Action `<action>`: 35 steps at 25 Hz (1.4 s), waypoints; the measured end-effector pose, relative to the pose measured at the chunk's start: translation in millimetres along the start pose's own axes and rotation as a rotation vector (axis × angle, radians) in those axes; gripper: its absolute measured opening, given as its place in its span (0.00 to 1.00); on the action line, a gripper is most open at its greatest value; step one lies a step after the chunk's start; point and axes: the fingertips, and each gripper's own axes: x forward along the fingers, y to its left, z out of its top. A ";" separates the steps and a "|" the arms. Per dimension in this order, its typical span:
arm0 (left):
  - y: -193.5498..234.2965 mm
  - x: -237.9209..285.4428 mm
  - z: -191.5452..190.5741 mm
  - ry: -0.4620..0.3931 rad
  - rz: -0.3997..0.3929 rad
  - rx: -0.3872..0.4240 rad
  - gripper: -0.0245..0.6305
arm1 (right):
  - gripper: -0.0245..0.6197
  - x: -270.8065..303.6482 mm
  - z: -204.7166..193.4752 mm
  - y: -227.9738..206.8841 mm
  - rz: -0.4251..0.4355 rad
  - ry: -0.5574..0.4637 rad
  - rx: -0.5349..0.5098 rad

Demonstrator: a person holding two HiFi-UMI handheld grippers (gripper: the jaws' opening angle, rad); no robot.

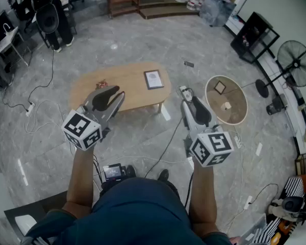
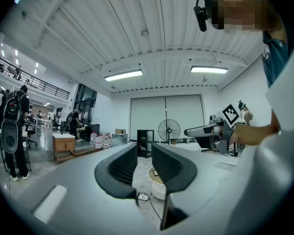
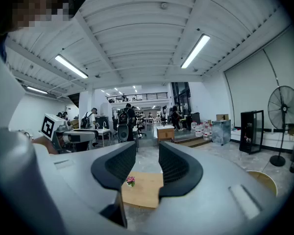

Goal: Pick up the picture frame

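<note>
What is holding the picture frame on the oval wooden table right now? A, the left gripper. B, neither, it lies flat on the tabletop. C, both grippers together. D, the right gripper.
B: the picture frame lies flat on the oval table, while the left gripper and the right gripper are off it, jaws apart with nothing between them.

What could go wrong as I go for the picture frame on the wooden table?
Cables trail over the floor before the wooden table, so you could trip or snag. The picture frame seems to lie flat, so it may slide away rather than lift. The round table holds a similar small frame.
</note>
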 end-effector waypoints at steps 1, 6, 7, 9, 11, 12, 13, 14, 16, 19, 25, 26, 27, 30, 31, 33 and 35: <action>1.2 0.2 -0.6 -0.001 -0.002 0.000 0.17 | 0.24 1.5 -0.3 0.3 -0.001 0.000 0.000; 5.0 2.4 -4.6 -0.001 -0.007 -0.001 0.17 | 0.24 6.5 -2.6 -0.3 -0.007 0.002 -0.001; 5.6 2.4 -5.1 0.000 -0.008 -0.001 0.17 | 0.24 7.2 -3.1 0.0 -0.007 0.002 -0.001; 7.4 2.6 -5.6 0.001 -0.010 -0.001 0.17 | 0.24 9.1 -3.9 0.9 -0.009 0.005 0.001; 8.9 3.6 -6.6 0.004 -0.012 -0.002 0.17 | 0.24 10.9 -4.8 1.2 -0.011 0.008 0.002; 9.5 4.2 -7.5 0.005 -0.013 -0.003 0.17 | 0.24 12.0 -5.4 1.1 -0.012 0.011 0.002; 10.4 4.5 -8.9 0.007 -0.014 -0.004 0.17 | 0.24 13.4 -6.2 1.0 -0.014 0.013 0.000; 11.6 4.3 -10.5 0.008 -0.015 -0.005 0.17 | 0.24 15.3 -7.2 1.2 -0.017 0.015 -0.001; 15.2 3.2 -13.8 0.007 -0.019 -0.008 0.17 | 0.24 20.0 -9.9 1.9 -0.024 0.019 -0.003; 22.2 5.6 -17.8 0.007 -0.022 -0.015 0.17 | 0.24 27.7 -13.7 -0.1 -0.033 0.024 0.007; 28.6 25.6 -23.4 0.015 -0.015 -0.024 0.17 | 0.24 42.0 -16.8 -15.1 -0.023 0.013 0.034; 27.4 30.2 -25.0 0.019 -0.014 -0.024 0.17 | 0.24 44.1 -16.9 -19.6 -0.018 0.012 0.035; 25.6 35.8 -26.4 0.023 -0.011 -0.023 0.17 | 0.24 46.0 -16.5 -25.7 -0.013 0.010 0.037; 18.3 60.0 -29.5 0.038 0.007 -0.023 0.17 | 0.24 51.5 -14.5 -51.9 0.010 0.008 0.044; 16.4 69.2 -29.8 0.043 0.014 -0.022 0.17 | 0.24 54.1 -14.0 -61.8 0.019 0.009 0.048; 15.4 86.3 -30.2 0.053 0.033 -0.021 0.17 | 0.24 60.9 -14.4 -81.0 0.037 0.013 0.058; 15.3 101.6 -31.5 0.064 0.057 -0.021 0.17 | 0.24 68.5 -15.7 -100.1 0.057 0.018 0.069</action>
